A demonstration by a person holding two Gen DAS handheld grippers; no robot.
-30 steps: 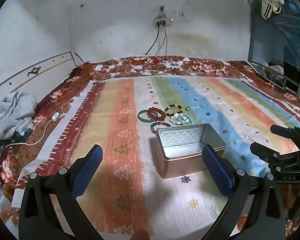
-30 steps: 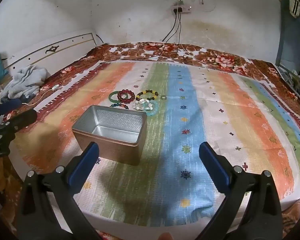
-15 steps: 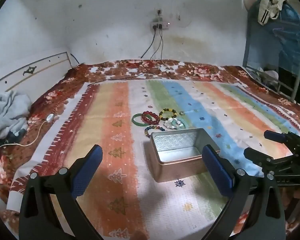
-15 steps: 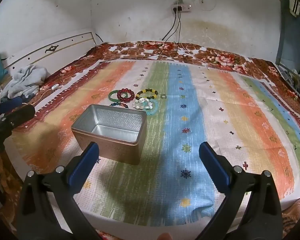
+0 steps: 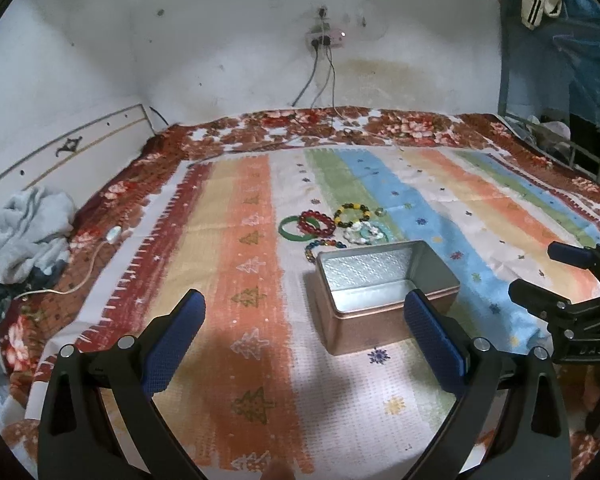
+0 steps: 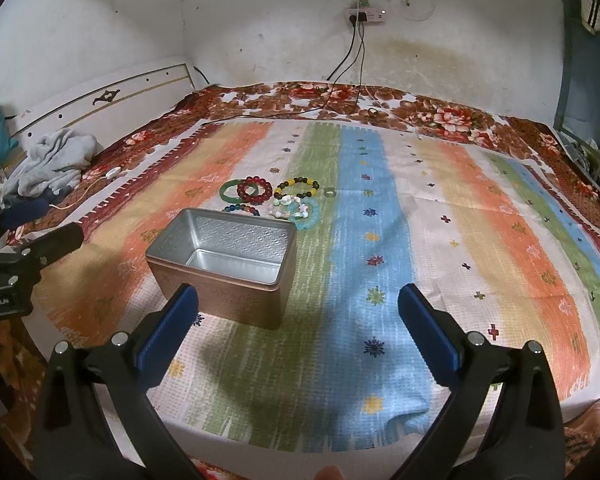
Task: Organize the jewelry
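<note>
An open, empty copper tin box (image 5: 384, 292) (image 6: 224, 264) stands on the striped bedspread. Behind it lie several bracelets: a green bangle (image 5: 290, 229) (image 6: 229, 191), a red bead bracelet (image 5: 317, 222) (image 6: 254, 189), a yellow and black bead bracelet (image 5: 352, 215) (image 6: 297, 187), a pale shell and turquoise one (image 5: 366, 234) (image 6: 298, 211), a multicolour one (image 5: 324, 246), and a small ring (image 6: 329, 192). My left gripper (image 5: 304, 338) is open and empty, near the box's front. My right gripper (image 6: 298, 330) is open and empty, right of the box; it also shows in the left view (image 5: 560, 276).
A grey cloth heap (image 5: 24, 232) (image 6: 56, 160) and a white cable (image 5: 84, 268) lie at the bed's left edge. A power strip with cables (image 6: 364, 16) hangs on the back wall. A metal rack (image 5: 560, 120) stands at the right. The headboard (image 6: 100, 100) is at the left.
Both grippers have drawn back and risen slightly, so the box and bracelets look a little farther away. Both stay open and empty.
</note>
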